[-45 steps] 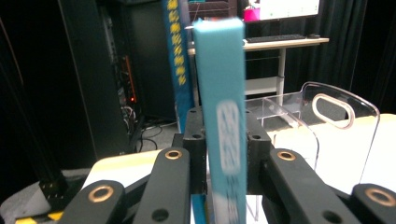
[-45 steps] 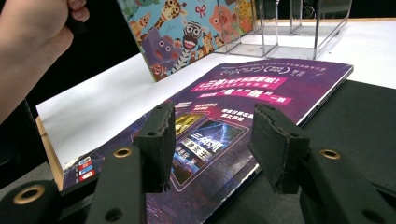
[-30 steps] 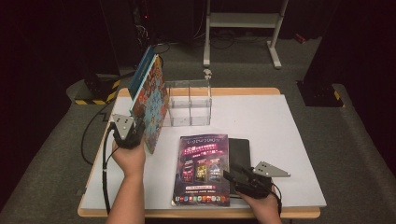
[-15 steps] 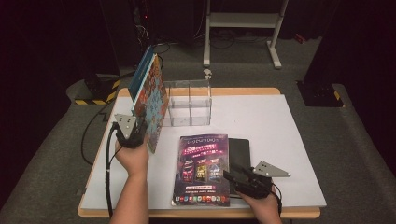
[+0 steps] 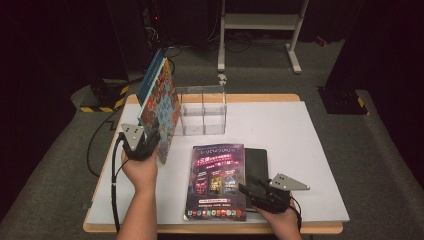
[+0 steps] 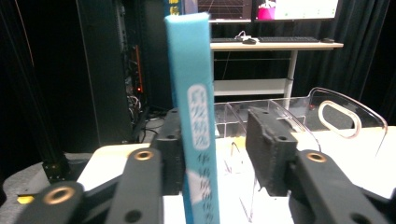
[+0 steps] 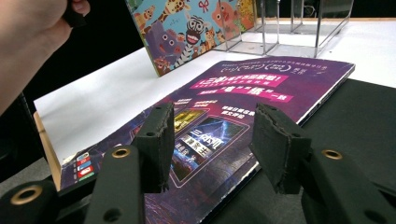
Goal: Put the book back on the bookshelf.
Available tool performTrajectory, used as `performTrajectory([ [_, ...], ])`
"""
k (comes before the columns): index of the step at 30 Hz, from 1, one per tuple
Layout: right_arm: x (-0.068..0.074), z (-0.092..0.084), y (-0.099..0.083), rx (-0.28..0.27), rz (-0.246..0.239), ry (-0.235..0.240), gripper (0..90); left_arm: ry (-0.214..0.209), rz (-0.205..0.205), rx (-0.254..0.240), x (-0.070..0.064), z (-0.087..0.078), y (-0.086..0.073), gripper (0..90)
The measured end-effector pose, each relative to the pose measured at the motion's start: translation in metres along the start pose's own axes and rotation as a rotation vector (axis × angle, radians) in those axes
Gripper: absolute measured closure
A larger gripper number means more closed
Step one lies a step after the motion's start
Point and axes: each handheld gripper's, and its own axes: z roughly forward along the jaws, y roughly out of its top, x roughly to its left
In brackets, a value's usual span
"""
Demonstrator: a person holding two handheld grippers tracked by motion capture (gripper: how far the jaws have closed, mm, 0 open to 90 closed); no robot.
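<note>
High view: my left gripper stood at 9 o'clock on the white table, at the foot of the tall picture book with the blue spine and cartoon-animal cover.
Left tongs: the jaws had just been opening; in the left gripper view the blue spine rose between the pads, one pad against it, the other pad standing off with a gap. Released, I judged, not clenched.
Book's place: upright on its lower edge, tilted, just beside the 9 o'clock side of the clear acrylic divided organizer; whether it leaned on the box I could not tell.
Book's look: thin, stiff, bright animals on the face, white characters down the spine.
Right tongs: my right gripper waited at 5 o'clock, jaws apart and grasping nothing, over the near corner of the purple glossy magazine.
Magazine: flat, at 6 o'clock, partly over a black flat book.
Done: picture book stood up by the organizer, as it looked to me.
Left: magazine and black book not yet lifted; compartments seemingly unfilled.
</note>
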Motion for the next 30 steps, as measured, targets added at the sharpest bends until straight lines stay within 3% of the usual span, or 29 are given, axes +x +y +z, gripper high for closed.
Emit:
performTrajectory([
  [4,0.000,-0.001,0.000,-0.002,-0.009,-0.010,47.6,-0.059,-0.040,0.027,0.007,-0.008,-0.008,50.4],
  [8,-0.002,-0.001,0.001,-0.003,-0.019,-0.023,46.9,-0.086,-0.015,0.055,0.007,-0.017,-0.022,42.9],
  [12,-0.004,-0.002,0.001,0.004,-0.041,-0.046,46.1,-0.147,-0.050,0.107,0.011,-0.024,-0.040,39.8],
  [19,-0.009,-0.002,0.000,0.025,-0.064,-0.089,44.0,-0.236,-0.069,0.216,0.013,-0.033,-0.072,36.4],
  [25,-0.014,-0.001,-0.001,0.050,-0.078,-0.127,43.7,-0.321,-0.099,0.311,0.008,-0.036,-0.097,34.1],
  [30,-0.020,-0.001,-0.002,0.065,-0.080,-0.152,43.1,-0.431,-0.173,0.418,-0.001,-0.031,-0.111,32.5],
])
